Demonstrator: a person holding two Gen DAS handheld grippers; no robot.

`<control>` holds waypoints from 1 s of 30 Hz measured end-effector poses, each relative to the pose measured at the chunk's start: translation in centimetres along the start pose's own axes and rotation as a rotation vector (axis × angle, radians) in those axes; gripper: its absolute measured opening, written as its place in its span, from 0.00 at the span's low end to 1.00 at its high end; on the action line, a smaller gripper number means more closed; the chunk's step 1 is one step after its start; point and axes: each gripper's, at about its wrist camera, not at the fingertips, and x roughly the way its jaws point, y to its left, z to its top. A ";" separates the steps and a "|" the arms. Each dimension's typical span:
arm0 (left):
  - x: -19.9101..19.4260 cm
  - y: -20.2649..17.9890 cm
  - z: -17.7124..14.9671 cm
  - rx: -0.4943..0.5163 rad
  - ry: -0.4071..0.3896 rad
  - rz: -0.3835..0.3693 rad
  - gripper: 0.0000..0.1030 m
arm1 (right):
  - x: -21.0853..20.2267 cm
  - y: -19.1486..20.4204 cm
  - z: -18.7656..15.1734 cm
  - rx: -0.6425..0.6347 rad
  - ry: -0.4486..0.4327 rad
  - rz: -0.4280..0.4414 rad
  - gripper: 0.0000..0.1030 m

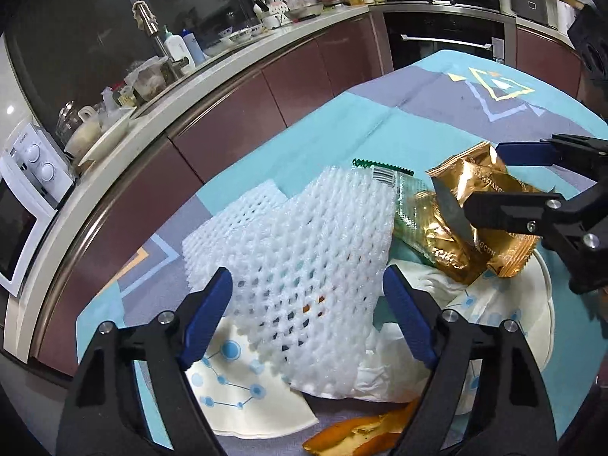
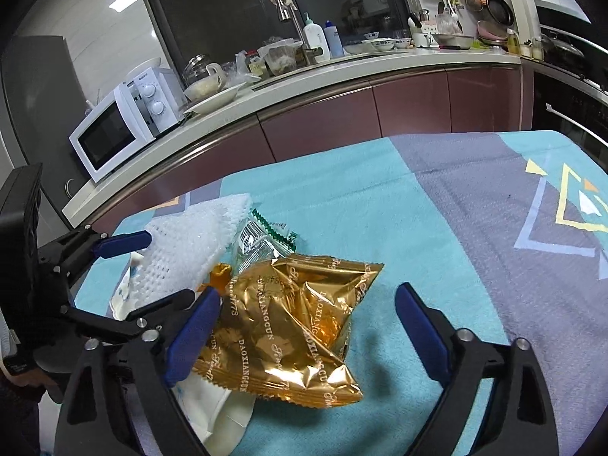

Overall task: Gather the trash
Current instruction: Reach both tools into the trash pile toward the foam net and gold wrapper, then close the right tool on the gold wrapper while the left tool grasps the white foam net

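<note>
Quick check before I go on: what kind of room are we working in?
Almost certainly a home kitchen. A white microwave sits on a long counter with a sink faucet and dishes, and a built-in oven stands at the far end.

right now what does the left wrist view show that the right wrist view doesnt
Only the left wrist view: an orange peel at the bottom edge, and the open left claw straddling the white foam net without pressing it.

Only the right wrist view: the open right claw around the gold wrapper, with its left finger over the wrapper's edge.

Both: foam net, gold wrapper, green wrapper, printed napkins, the blue tablecloth, the microwave and the kitchen counter.
</note>
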 end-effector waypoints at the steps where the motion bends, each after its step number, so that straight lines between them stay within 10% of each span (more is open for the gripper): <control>1: 0.1 0.0 0.0 -0.002 0.006 -0.007 0.70 | 0.0 0.0 -0.1 0.001 0.006 0.004 0.76; 13: 0.5 0.2 -0.8 0.002 0.039 -0.106 0.03 | -0.3 0.0 -0.8 -0.002 0.018 0.050 0.31; 30: -0.1 2.1 -0.5 -0.053 0.006 -0.114 0.01 | -1.2 0.2 -0.3 0.012 -0.021 0.117 0.10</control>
